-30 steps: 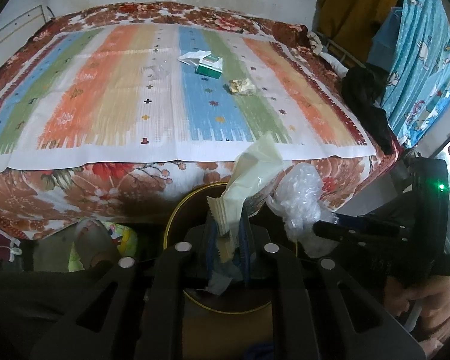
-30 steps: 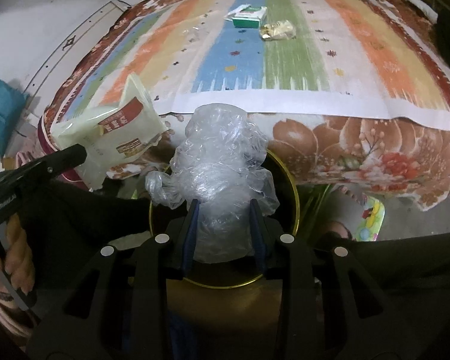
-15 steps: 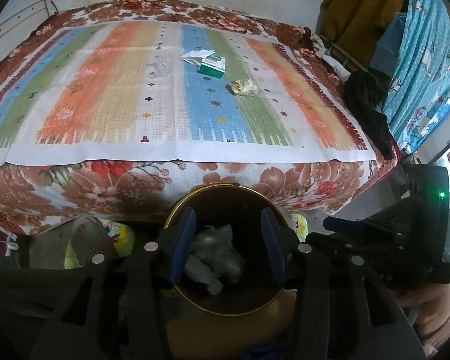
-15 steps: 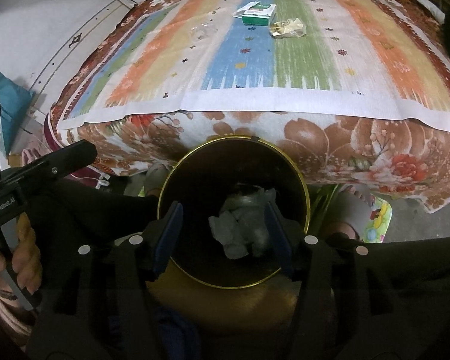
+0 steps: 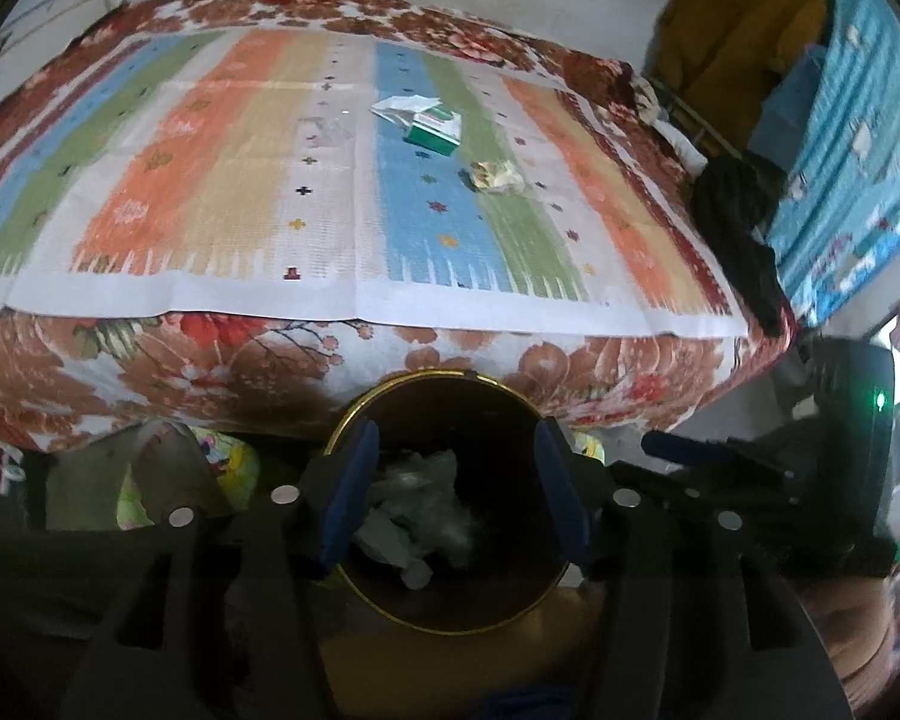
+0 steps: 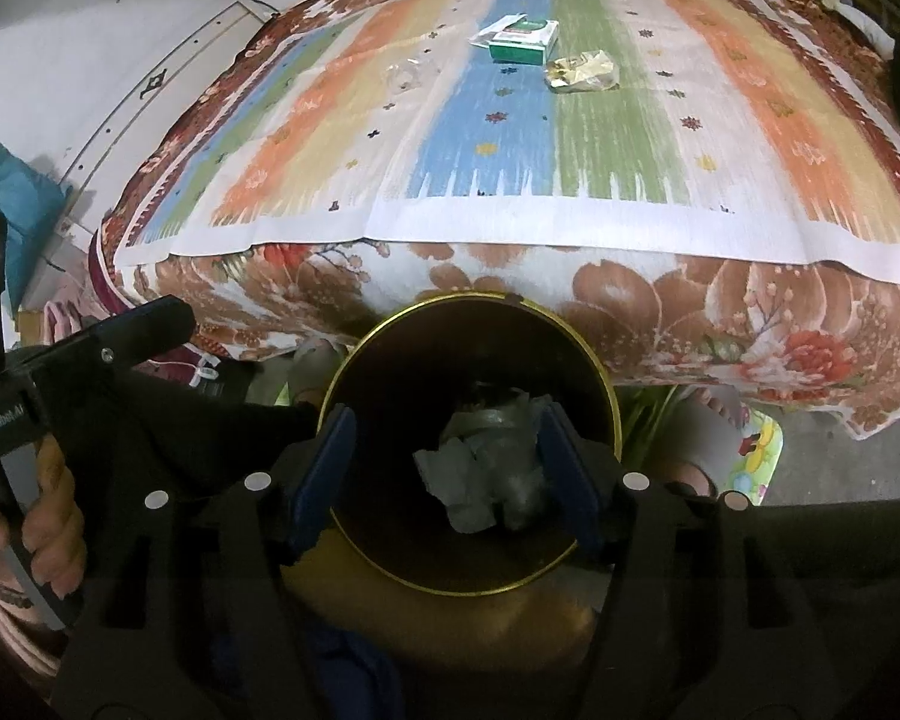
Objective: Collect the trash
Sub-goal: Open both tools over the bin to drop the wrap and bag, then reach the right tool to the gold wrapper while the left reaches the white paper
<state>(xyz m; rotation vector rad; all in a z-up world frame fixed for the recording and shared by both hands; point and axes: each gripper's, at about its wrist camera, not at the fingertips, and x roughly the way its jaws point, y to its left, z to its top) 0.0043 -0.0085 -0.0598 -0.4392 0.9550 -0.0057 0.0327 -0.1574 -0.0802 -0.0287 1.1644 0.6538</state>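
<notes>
A round bin with a gold rim (image 5: 432, 373) (image 6: 606, 381) stands on the floor against the bed's front edge. Crumpled wrappers and clear plastic (image 5: 417, 498) (image 6: 486, 468) lie inside it. My left gripper (image 5: 453, 480) is open and empty above the bin. My right gripper (image 6: 447, 468) is open and empty above the bin too. On the striped cloth lie a green and white box (image 5: 433, 129) (image 6: 523, 42) with a white wrapper (image 5: 403, 106) behind it, a crumpled yellow wrapper (image 5: 496, 175) (image 6: 581, 70) and a clear plastic scrap (image 5: 329, 131) (image 6: 411, 73).
The bed (image 5: 222, 354) with a floral sheet fills the far side. Dark clothes (image 5: 741, 228) hang at its right corner beside a blue curtain (image 5: 858, 138). Slippers (image 6: 744, 450) lie on the floor by the bin. The other gripper shows at the edge of each view.
Both grippers opened and let go of the pale wrapper and the clear plastic bag, which now lie in the bin. Both grippers have since lifted a little.
</notes>
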